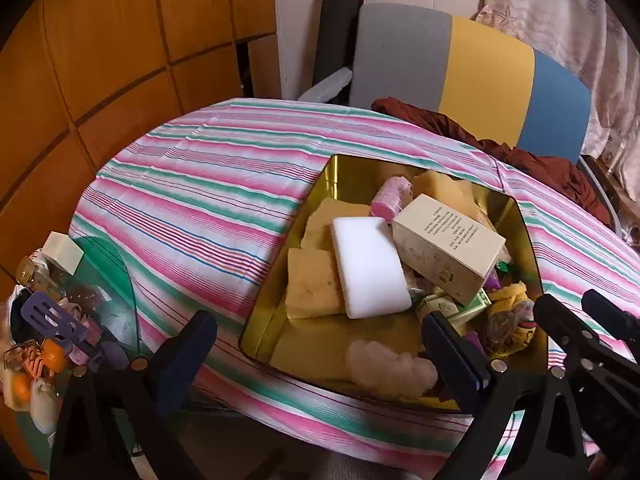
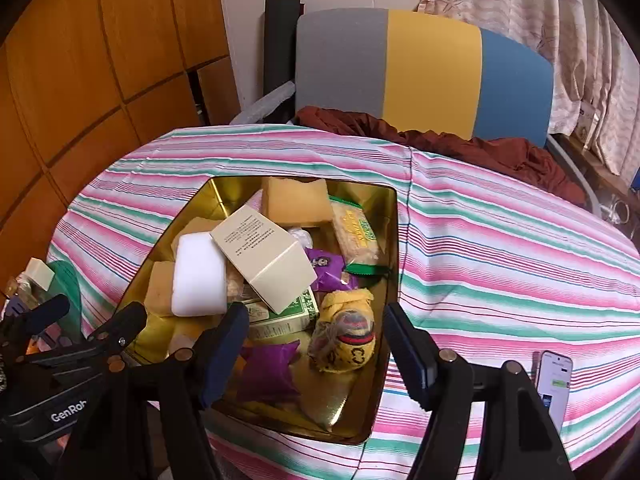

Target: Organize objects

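Note:
A gold metal tin (image 1: 316, 184) (image 2: 394, 240) sits on the striped tablecloth, full of things: a white sponge block (image 1: 370, 266) (image 2: 198, 276), yellow sponges (image 1: 312, 286), a cream carton (image 1: 448, 248) (image 2: 264, 256), a pink roll (image 1: 390, 196), a yellow pouch (image 2: 346, 332), purple wrappers (image 2: 268, 372) and a snack packet (image 2: 356, 232). My left gripper (image 1: 320, 344) is open and empty, at the tin's near edge over a pale pink lumpy thing (image 1: 390, 368). My right gripper (image 2: 314, 344) is open and empty over the tin's near end.
A green side table (image 1: 108, 276) at the left holds a heap of small items: bottles, a purple spatula (image 1: 52, 316), oranges. A phone (image 2: 554, 380) lies on the cloth at the right. A striped chair (image 2: 424, 72) with red cloth (image 2: 460, 144) stands behind.

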`<state>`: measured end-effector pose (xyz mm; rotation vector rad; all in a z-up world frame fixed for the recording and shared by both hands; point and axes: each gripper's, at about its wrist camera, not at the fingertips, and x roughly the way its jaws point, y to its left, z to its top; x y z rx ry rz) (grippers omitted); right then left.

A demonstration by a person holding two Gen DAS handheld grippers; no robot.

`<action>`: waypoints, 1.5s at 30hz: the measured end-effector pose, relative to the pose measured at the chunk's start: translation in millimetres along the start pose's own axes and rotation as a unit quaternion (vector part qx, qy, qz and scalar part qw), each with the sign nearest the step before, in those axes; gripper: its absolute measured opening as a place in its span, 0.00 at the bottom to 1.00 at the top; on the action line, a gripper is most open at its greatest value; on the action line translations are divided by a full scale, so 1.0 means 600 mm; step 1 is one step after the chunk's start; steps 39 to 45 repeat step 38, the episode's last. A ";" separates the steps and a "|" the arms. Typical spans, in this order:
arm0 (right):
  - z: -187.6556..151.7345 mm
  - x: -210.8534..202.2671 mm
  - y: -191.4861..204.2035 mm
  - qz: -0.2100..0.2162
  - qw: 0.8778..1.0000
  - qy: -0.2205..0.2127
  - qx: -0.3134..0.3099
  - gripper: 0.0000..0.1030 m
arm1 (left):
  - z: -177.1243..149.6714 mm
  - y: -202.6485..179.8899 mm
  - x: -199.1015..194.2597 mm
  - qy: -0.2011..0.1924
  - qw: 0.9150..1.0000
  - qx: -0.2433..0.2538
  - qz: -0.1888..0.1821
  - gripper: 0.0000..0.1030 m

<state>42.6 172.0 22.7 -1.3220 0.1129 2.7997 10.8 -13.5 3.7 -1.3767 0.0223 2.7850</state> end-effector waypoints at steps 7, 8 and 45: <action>-0.004 -0.006 -0.002 -0.015 1.000 -0.001 0.009 0.68 | 0.004 0.001 -0.006 -0.001 1.000 -0.002 -0.006 1.00; -0.004 -0.005 -0.002 -0.019 1.000 -0.001 0.008 0.68 | 0.005 0.001 -0.007 -0.001 1.000 -0.002 -0.006 1.00; -0.007 0.000 -0.015 -0.036 0.999 0.001 0.019 0.68 | 0.003 -0.012 -0.009 0.000 1.000 0.006 0.006 0.98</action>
